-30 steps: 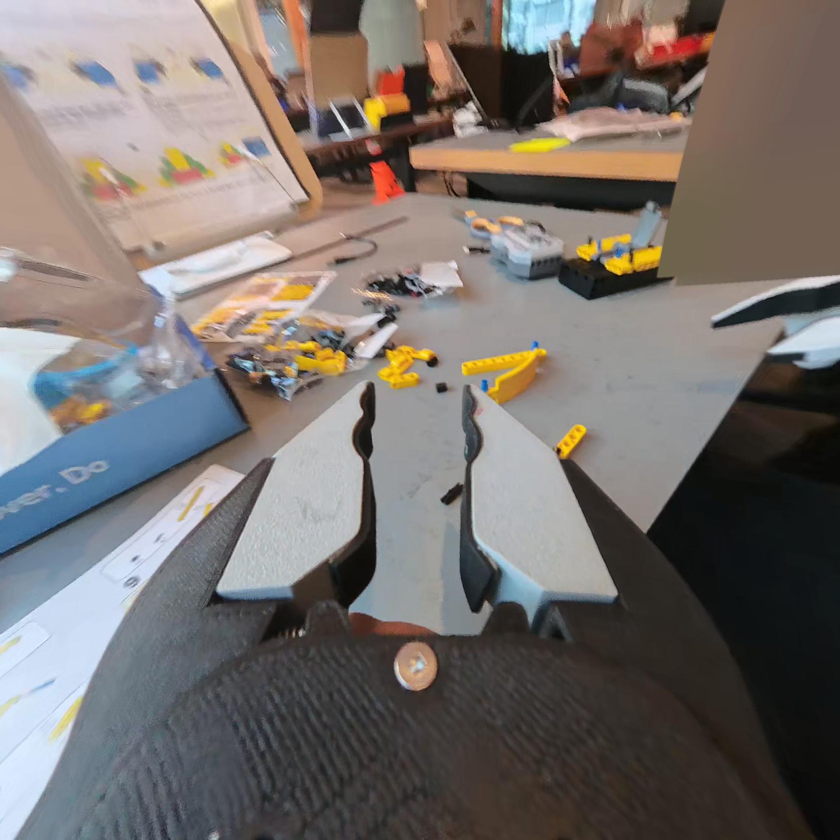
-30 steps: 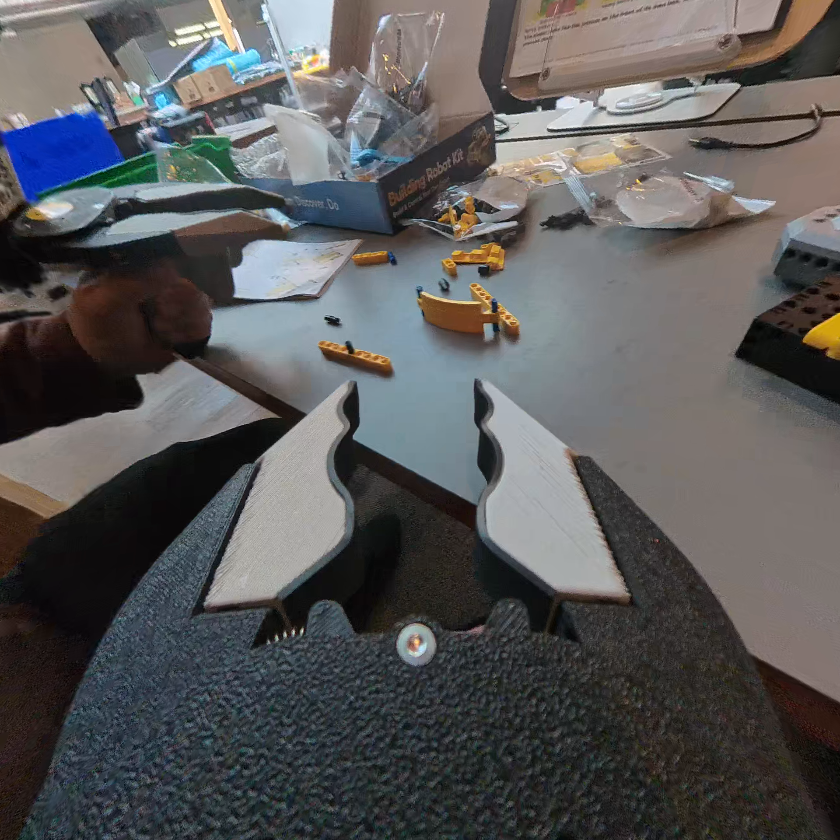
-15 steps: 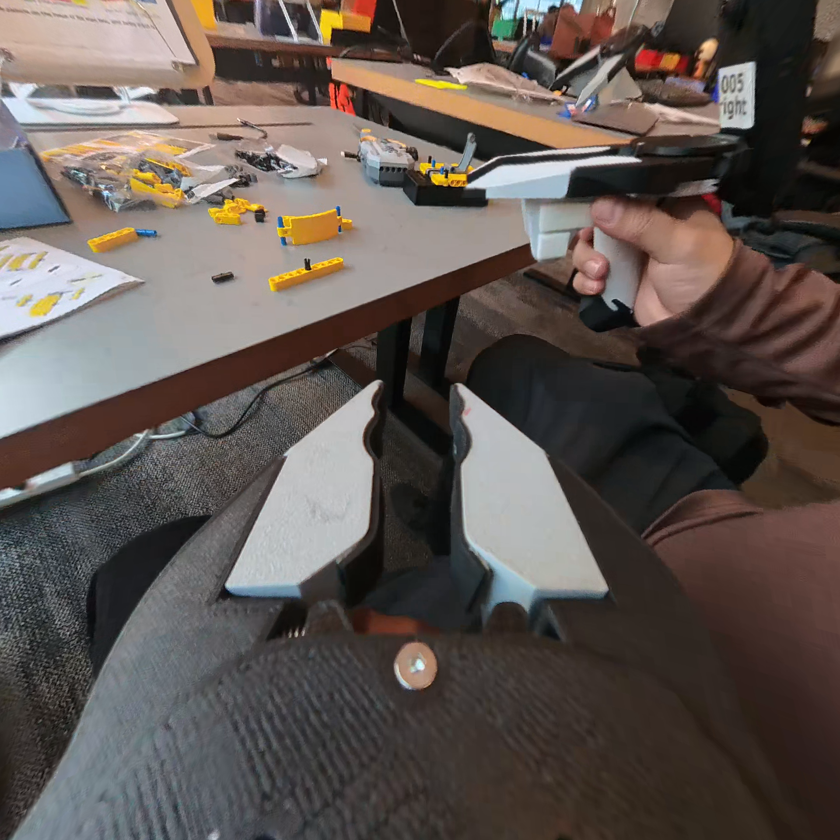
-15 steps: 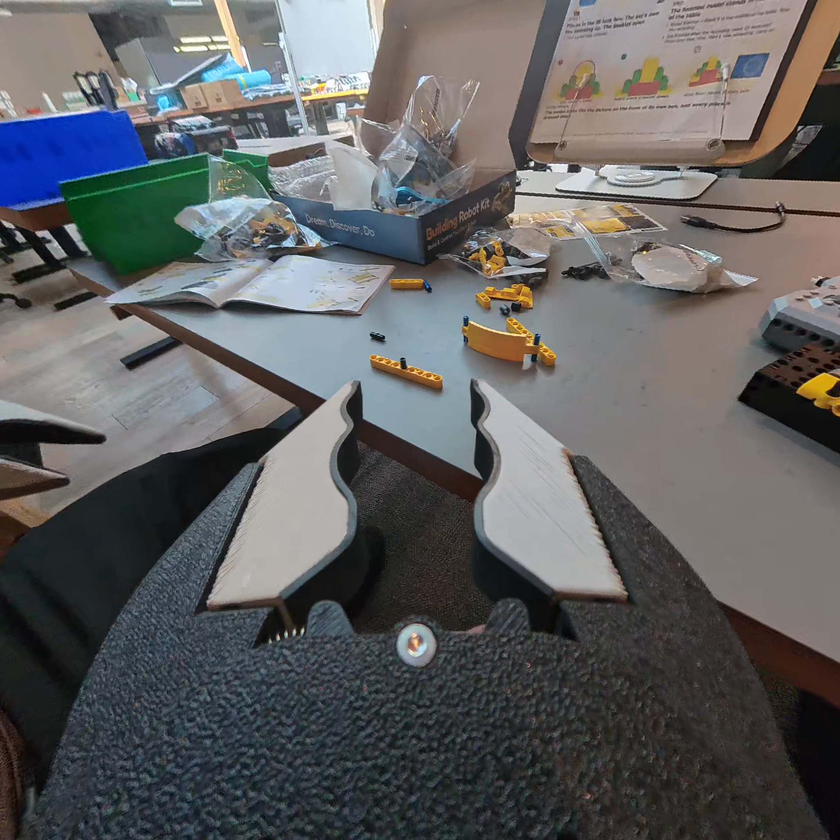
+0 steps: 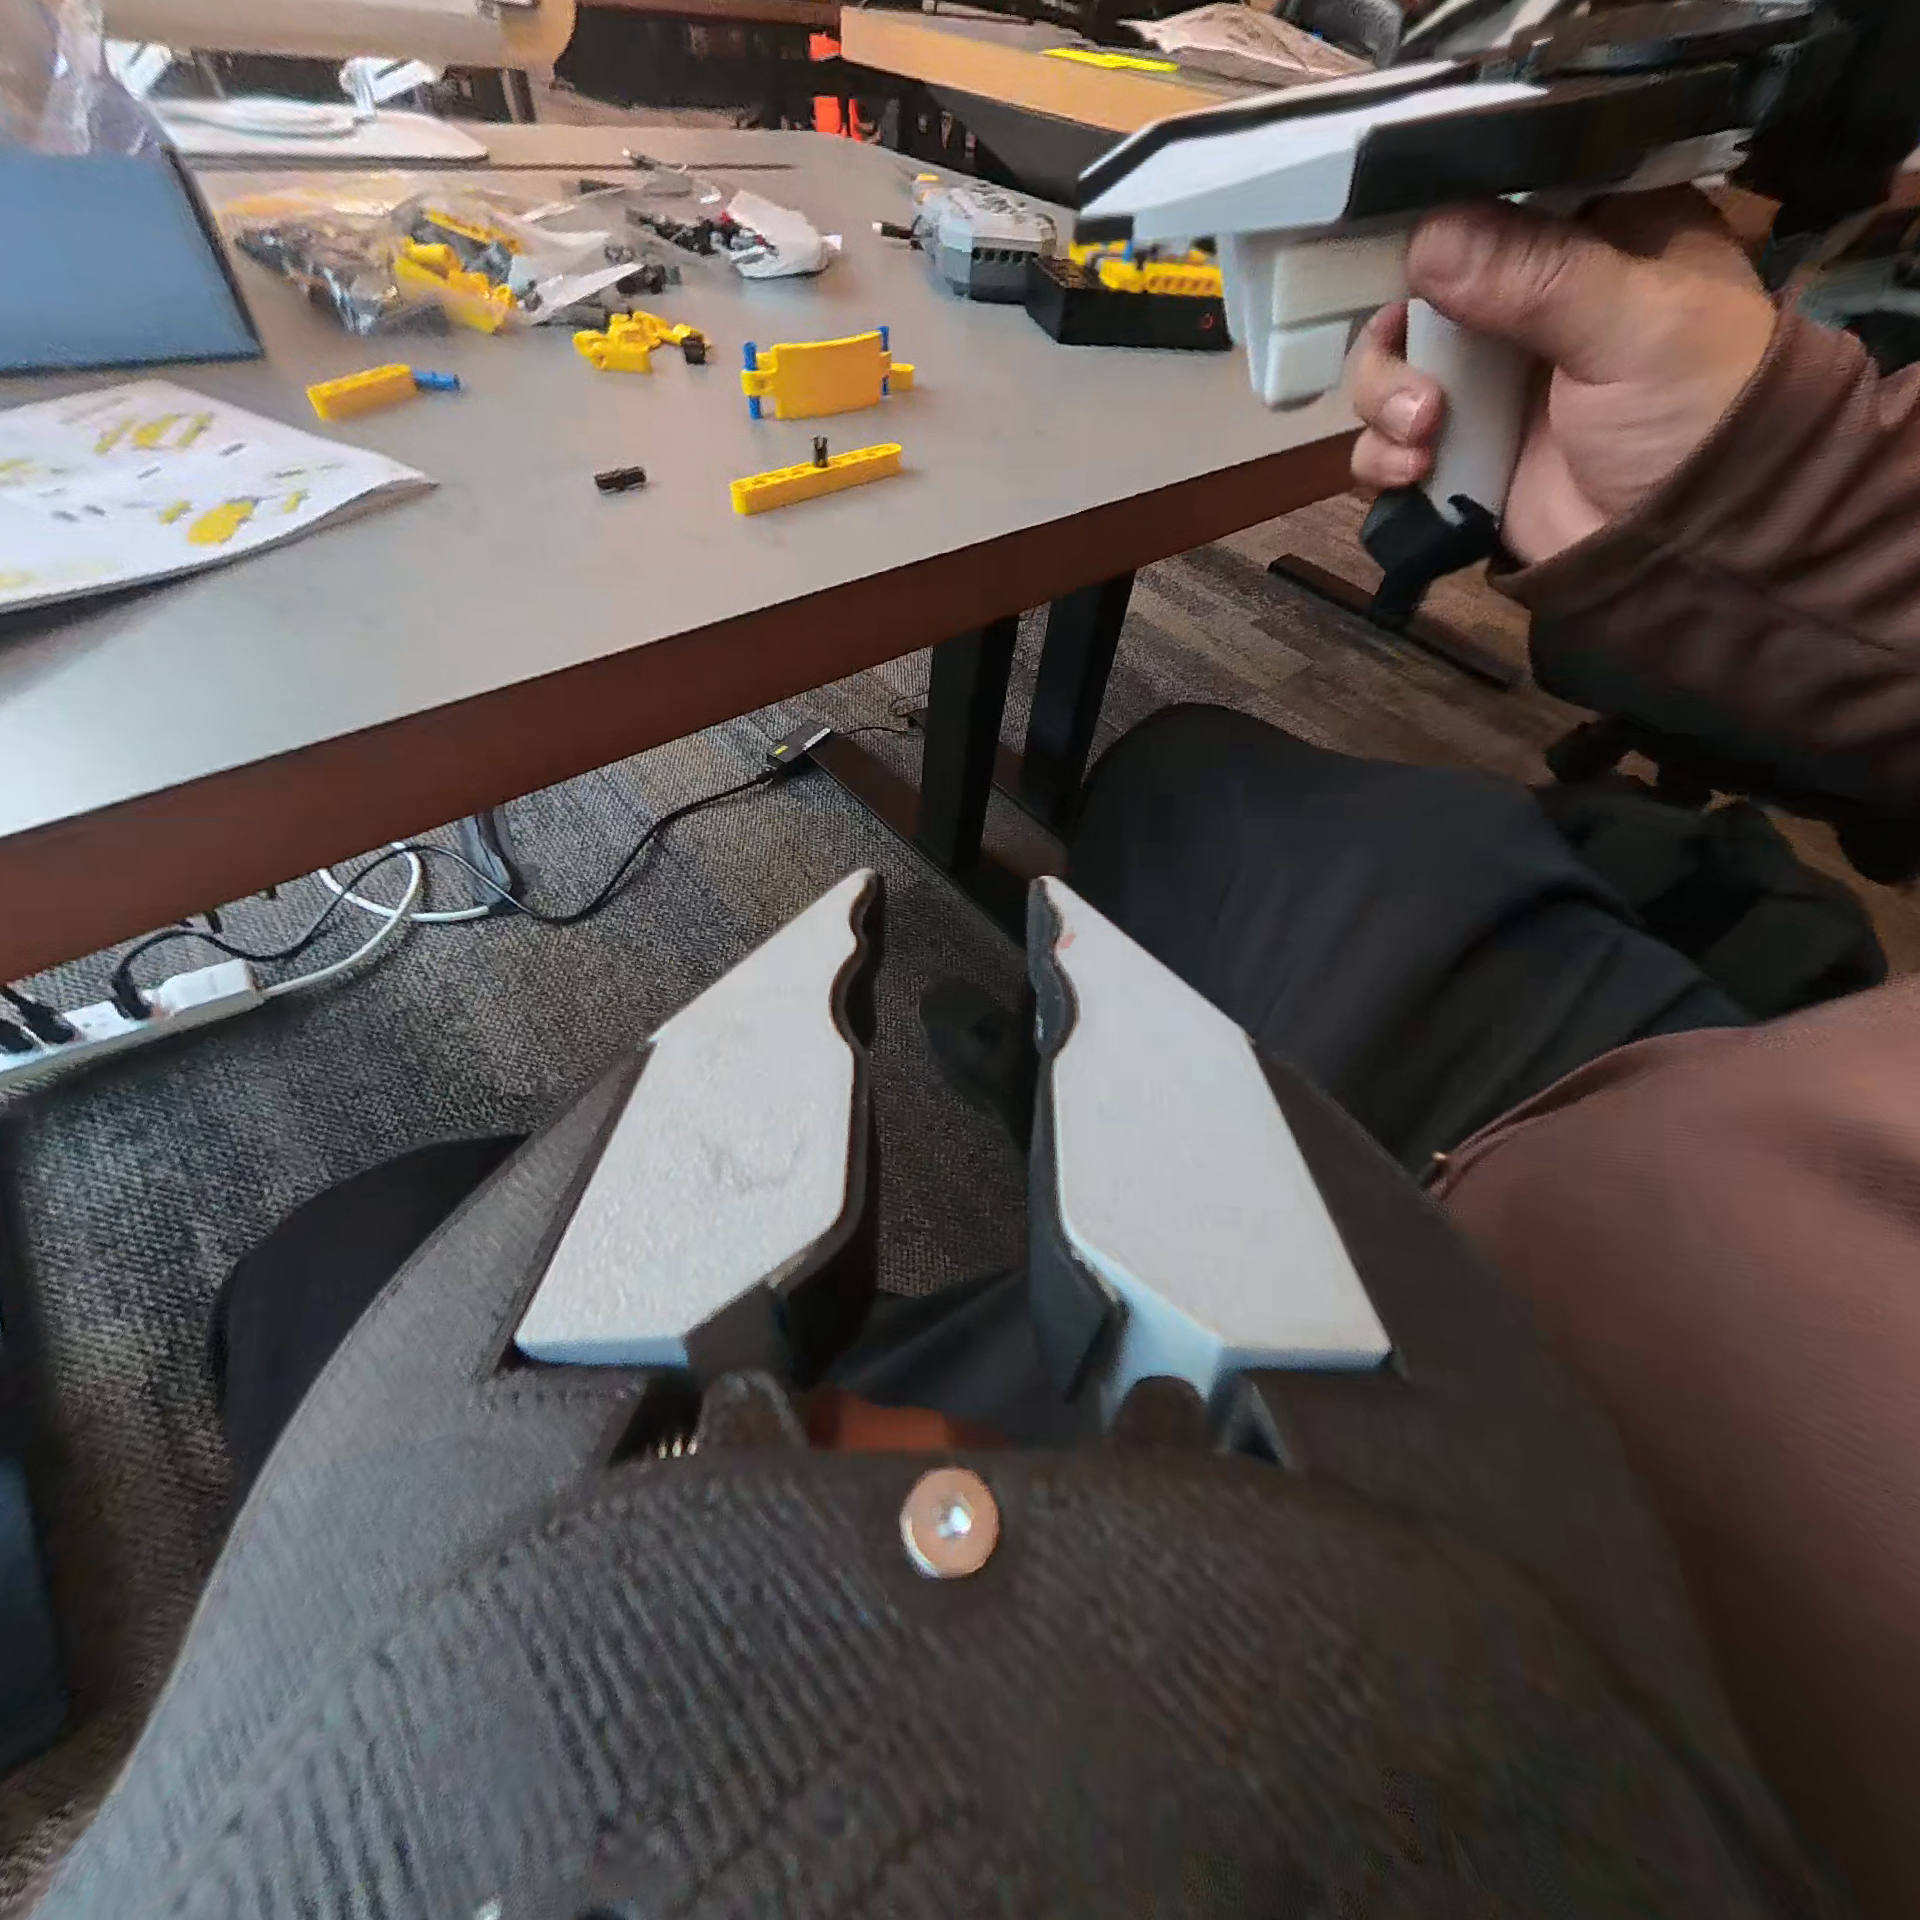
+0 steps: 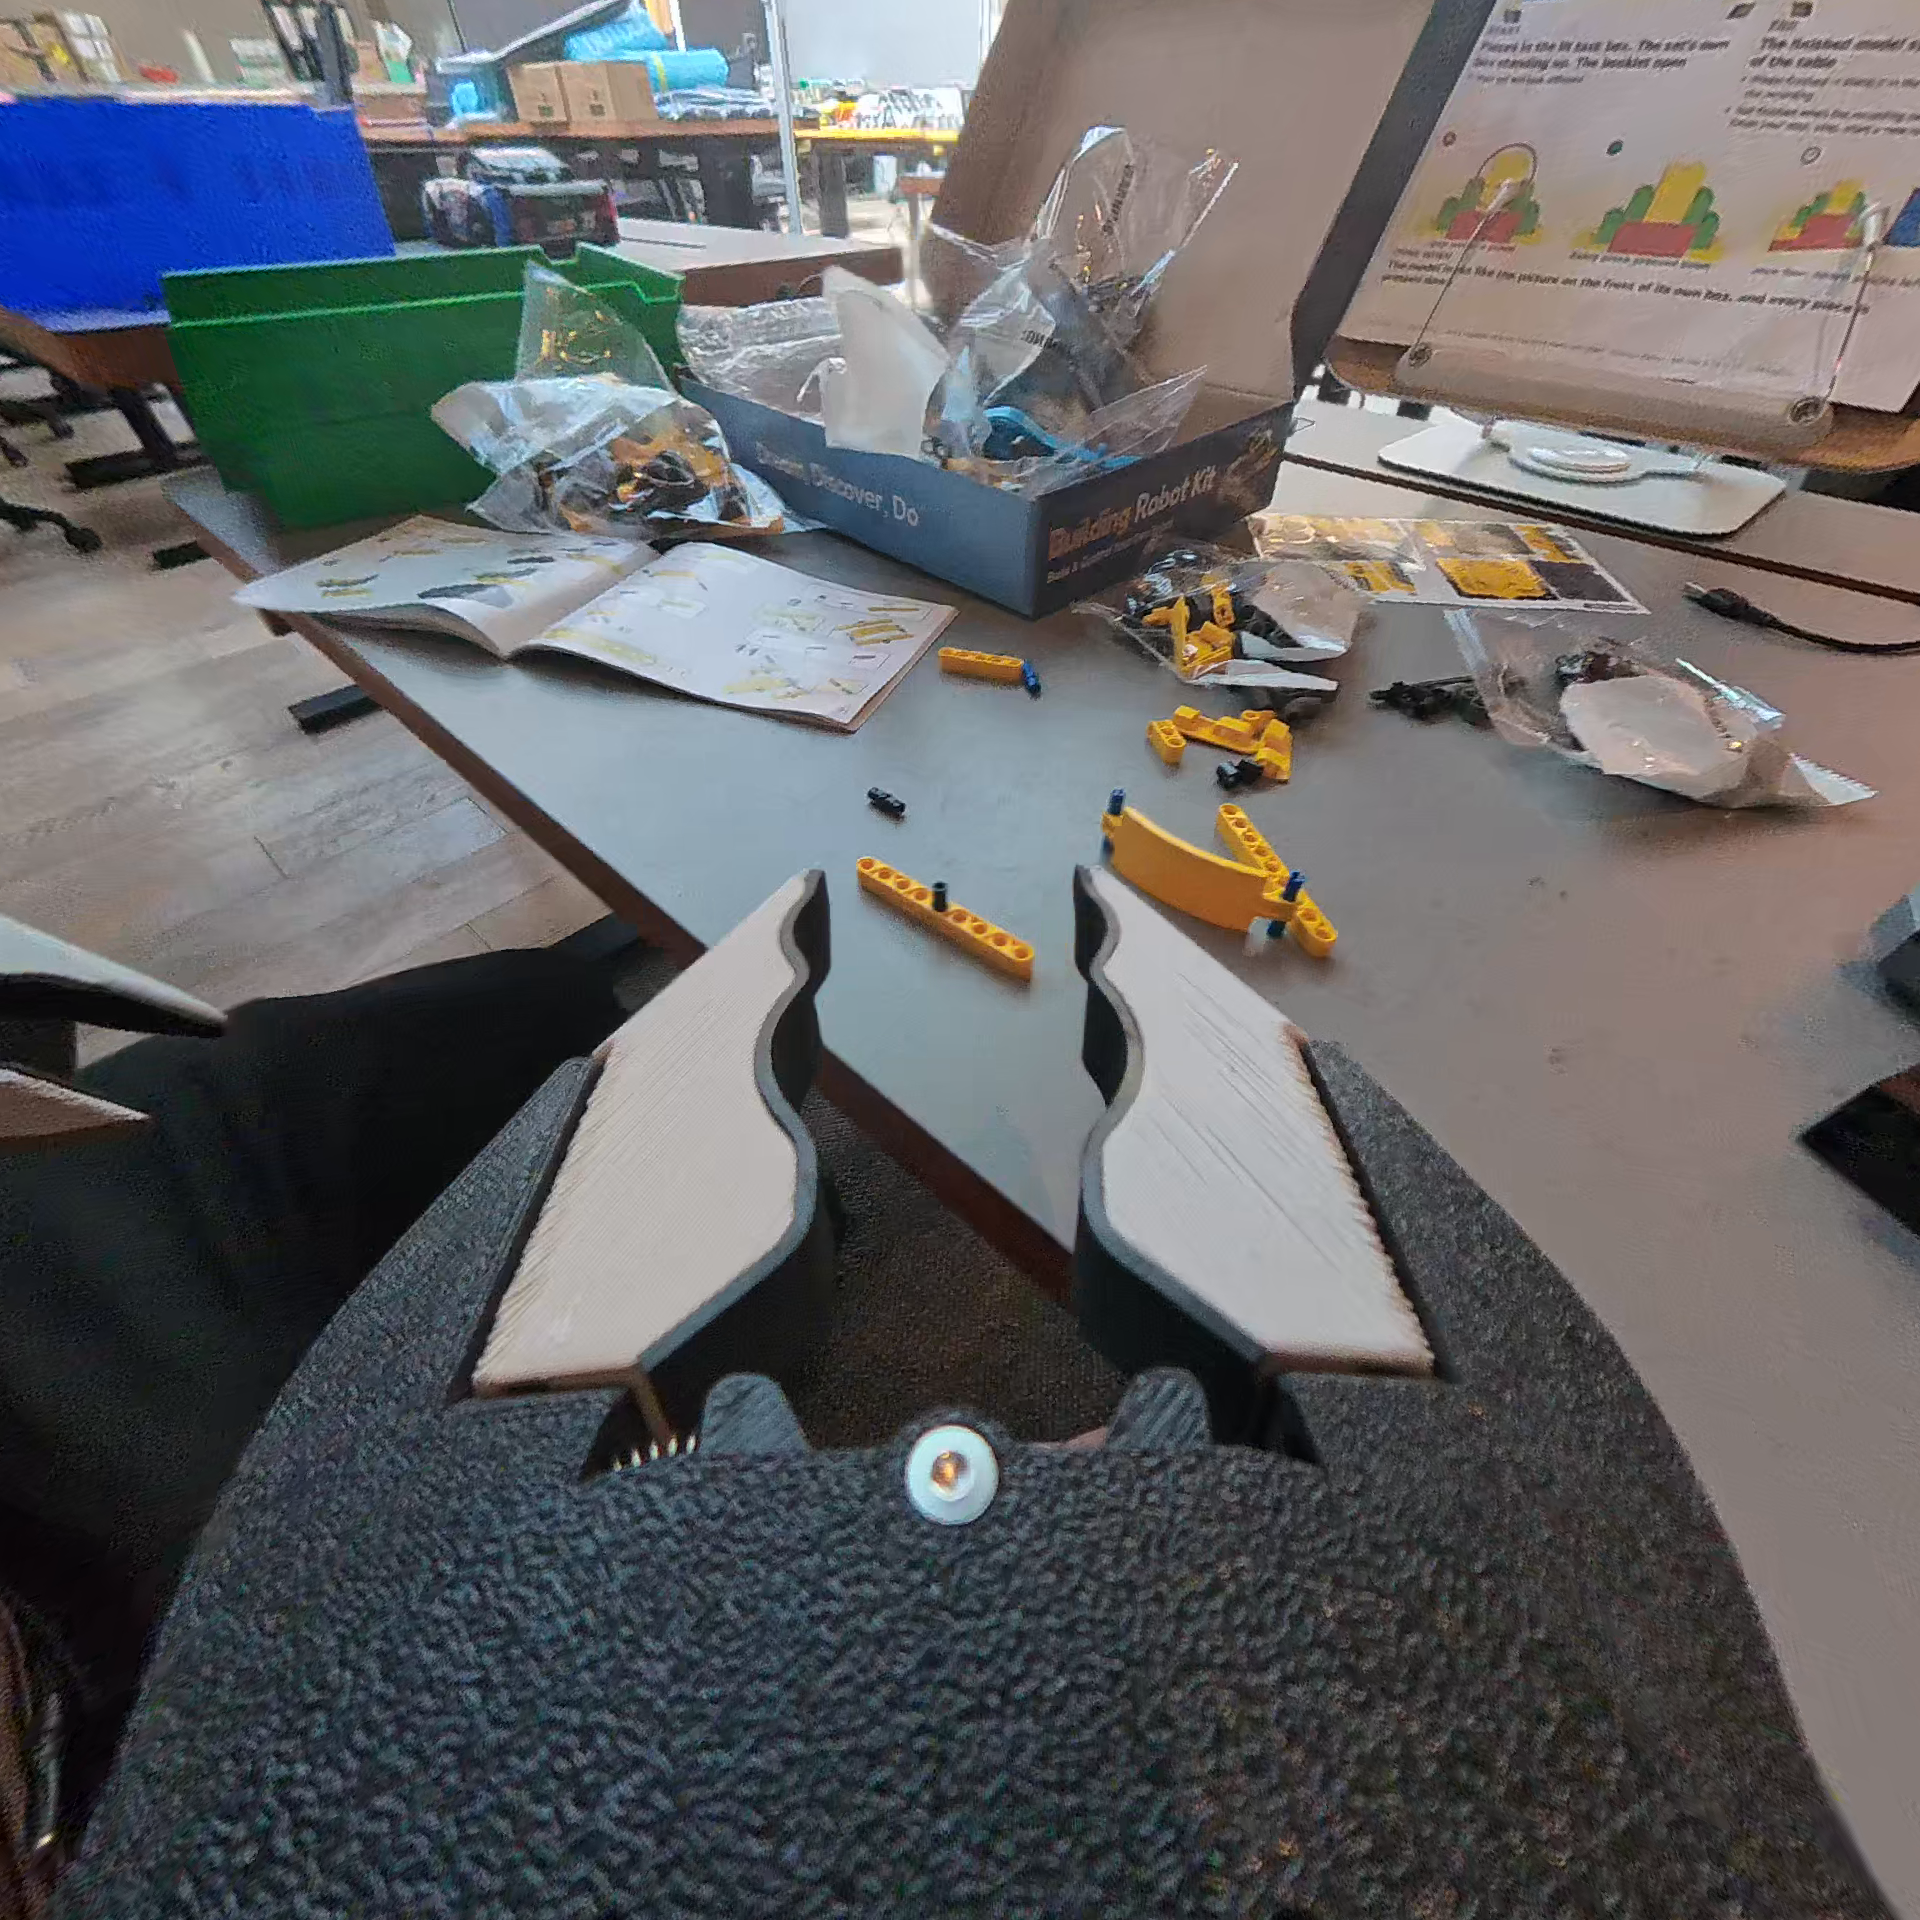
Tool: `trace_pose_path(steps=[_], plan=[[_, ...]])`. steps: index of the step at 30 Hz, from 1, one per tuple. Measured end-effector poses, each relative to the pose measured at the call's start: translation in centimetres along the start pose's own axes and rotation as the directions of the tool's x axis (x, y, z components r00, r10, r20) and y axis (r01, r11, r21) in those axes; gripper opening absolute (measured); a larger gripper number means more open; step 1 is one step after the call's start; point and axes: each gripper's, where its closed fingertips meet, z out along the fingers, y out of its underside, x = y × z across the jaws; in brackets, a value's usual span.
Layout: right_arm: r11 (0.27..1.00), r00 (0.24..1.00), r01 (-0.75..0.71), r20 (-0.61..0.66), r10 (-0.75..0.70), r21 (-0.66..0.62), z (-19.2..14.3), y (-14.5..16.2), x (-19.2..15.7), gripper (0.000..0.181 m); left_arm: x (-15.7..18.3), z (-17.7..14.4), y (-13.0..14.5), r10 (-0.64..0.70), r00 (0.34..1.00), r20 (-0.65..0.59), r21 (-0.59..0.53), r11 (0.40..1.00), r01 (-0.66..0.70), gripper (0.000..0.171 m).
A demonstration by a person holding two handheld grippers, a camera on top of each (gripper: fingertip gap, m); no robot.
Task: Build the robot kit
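My left gripper (image 5: pixel 951 904) is open and empty, held below the grey table's front edge (image 5: pixel 623 665), over a person's dark-clothed lap and the carpet. My right gripper (image 6: pixel 948 883) is open and empty, just above the table's front edge. It also shows in the left wrist view (image 5: pixel 1299 177), held by a hand. Nearest its tips lies a long yellow beam with a black pin (image 6: pixel 945 920) (image 5: pixel 816 476). Beyond are a curved yellow panel with blue pins (image 6: pixel 1184 868) (image 5: pixel 826 372) and a loose black pin (image 6: pixel 885 801) (image 5: pixel 620 479).
An open instruction booklet (image 6: pixel 644 613), a short yellow beam (image 6: pixel 982 663), small yellow pieces (image 6: pixel 1226 732), bags of parts (image 6: pixel 1226 623) and an open blue box (image 6: pixel 997 499) lie farther back. A green bin (image 6: pixel 332 395) stands far left. Cables (image 5: pixel 436 883) run under the table. Left tips to right tips: about 20 cm.
My left gripper has dropped from above the table to below its front edge, over the lap. My right gripper has moved forward and now reaches over the table's front edge. Both stay open.
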Motion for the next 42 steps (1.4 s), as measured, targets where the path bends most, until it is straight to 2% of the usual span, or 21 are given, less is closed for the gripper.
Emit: trace_pose_path(steps=[4, 8, 10, 13, 15, 18, 20, 24, 27, 31, 33, 36, 38, 42], plan=[[0.999, 1.0, 0.024, 0.002, -0.024, -0.047, 2.1, 0.2, 4.1, 0.046, -2.2, 1.6, -0.4, -0.057, 0.998, 0.009, -0.004, 0.998, 0.058, 0.024], [0.994, 0.991, 0.083, 0.112, -0.075, -0.065, 5.0, -1.1, 7.7, 0.04, -3.9, 4.8, -4.6, 0.09, 0.992, -0.087, -0.005, 0.996, -0.091, 0.026], [0.996, 0.992, 0.083, 0.094, -0.079, -0.043, 6.4, -2.2, 10.2, 0.038, -5.8, 6.7, -7.2, 0.165, 0.983, -0.082, 0.016, 0.986, -0.164, 0.026], [0.998, 0.995, 0.06, 0.078, -0.058, -0.024, 8.1, -2.7, 12.3, 0.038, -9.0, 9.3, -9.7, 0.192, 0.98, -0.051, 0.028, 0.981, -0.191, 0.027], [0.997, 0.991, 0.063, 0.123, -0.055, -0.055, 9.0, -1.9, 11.9, 0.039, -10.5, 10.6, -10.5, 0.183, 0.982, -0.055, 0.014, 0.983, -0.183, 0.027], [0.988, 0.958, 0.114, 0.273, -0.084, -0.099, 9.2, -1.2, 9.5, 0.038, -10.1, 12.0, -9.3, 0.151, 0.973, -0.172, -0.088, 0.982, -0.168, 0.031], [0.985, 0.93, 0.143, 0.353, -0.101, -0.096, 8.9, -1.0, 8.0, 0.039, -9.8, 12.7, -8.4, 0.165, 0.967, -0.195, -0.122, 0.974, -0.191, 0.031], [0.976, 0.945, 0.213, 0.267, -0.192, -0.052, 9.3, -0.7, 9.1, 0.037, -9.0, 13.5, -7.3, 0.253, 0.947, -0.196, -0.12, 0.953, -0.279, 0.023], [0.98, 0.965, 0.196, 0.171, -0.2, 0.042, 9.1, -2.2, 10.4, 0.035, -8.9, 13.6, -7.1, 0.3, 0.936, -0.182, -0.117, 0.939, -0.323, 0.022], [0.985, 0.972, 0.165, 0.163, -0.17, 0.044, 9.0, -2.3, 10.8, 0.031, -8.7, 13.4, -7.2, 0.302, 0.933, -0.196, -0.098, 0.941, -0.325, 0.02], [0.987, 0.971, 0.163, 0.18, -0.16, -0.003, 9.3, -1.7, 10.7, 0.031, -8.6, 13.5, -7.1, 0.28, 0.935, -0.218, -0.11, 0.945, -0.308, 0.021], [0.979, 0.974, 0.126, 0.209, -0.091, -0.159, 10.0, 0.4, 10.7, 0.036, -8.2, 13.7, -6.9, 0.249, 0.934, -0.255, -0.136, 0.947, -0.29, 0.025], [0.974, 0.977, 0.101, 0.205, -0.058, -0.204, 10.4, 0.9, 11.0, 0.036, -7.9, 13.8, -6.8, 0.244, 0.93, -0.275, -0.138, 0.947, -0.29, 0.025], [0.953, 0.975, 0.099, 0.218, -0.035, -0.288, 11.6, 1.7, 10.9, 0.021, -7.8, 13.6, -7.1, 0.253, 0.929, -0.271, -0.107, 0.951, -0.291, 0.022]])
